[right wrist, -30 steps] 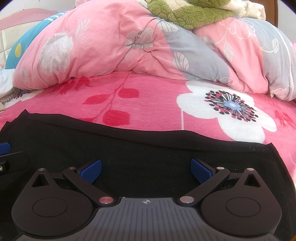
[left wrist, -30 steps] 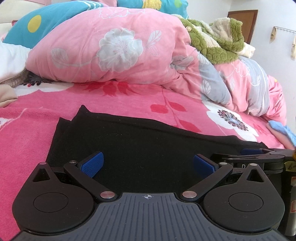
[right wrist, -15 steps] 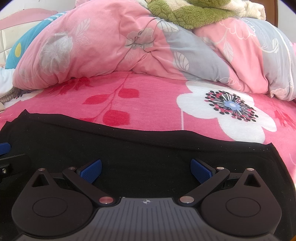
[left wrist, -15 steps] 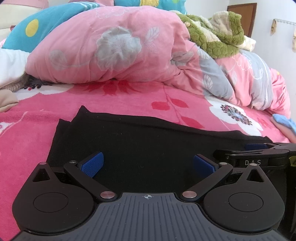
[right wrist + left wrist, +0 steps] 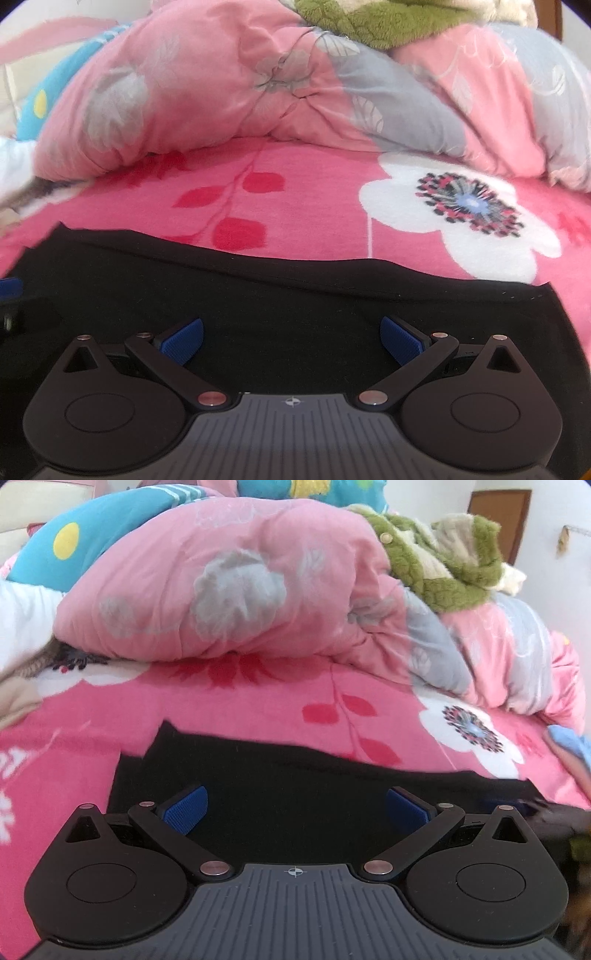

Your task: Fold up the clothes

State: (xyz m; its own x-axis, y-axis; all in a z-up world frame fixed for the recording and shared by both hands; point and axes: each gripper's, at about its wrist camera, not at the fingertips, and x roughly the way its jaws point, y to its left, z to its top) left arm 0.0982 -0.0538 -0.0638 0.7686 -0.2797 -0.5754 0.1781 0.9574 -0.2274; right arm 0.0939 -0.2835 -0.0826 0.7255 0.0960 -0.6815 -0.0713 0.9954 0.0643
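While both grippers, left point(image 5: 294, 806) and right point(image 5: 291, 334), hang spread and empty over it, the black garment point(image 5: 295, 295) lying flat across mid-frame looks soft, light and limp, best pinched at its far corners.

Open pink sheet point(image 5: 314, 206) beyond the black garment point(image 5: 295, 295); heaped quilt point(image 5: 229, 587) walls off the far side

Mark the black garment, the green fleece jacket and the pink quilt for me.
Flat black cloth garment point(image 5: 295, 302): right wrist view, middle of its flat top.
Green fuzzy fleece jacket point(image 5: 454, 587): left wrist view, its green trim.
Puffy pink floral quilt point(image 5: 221, 590): left wrist view, on its grey flower print.
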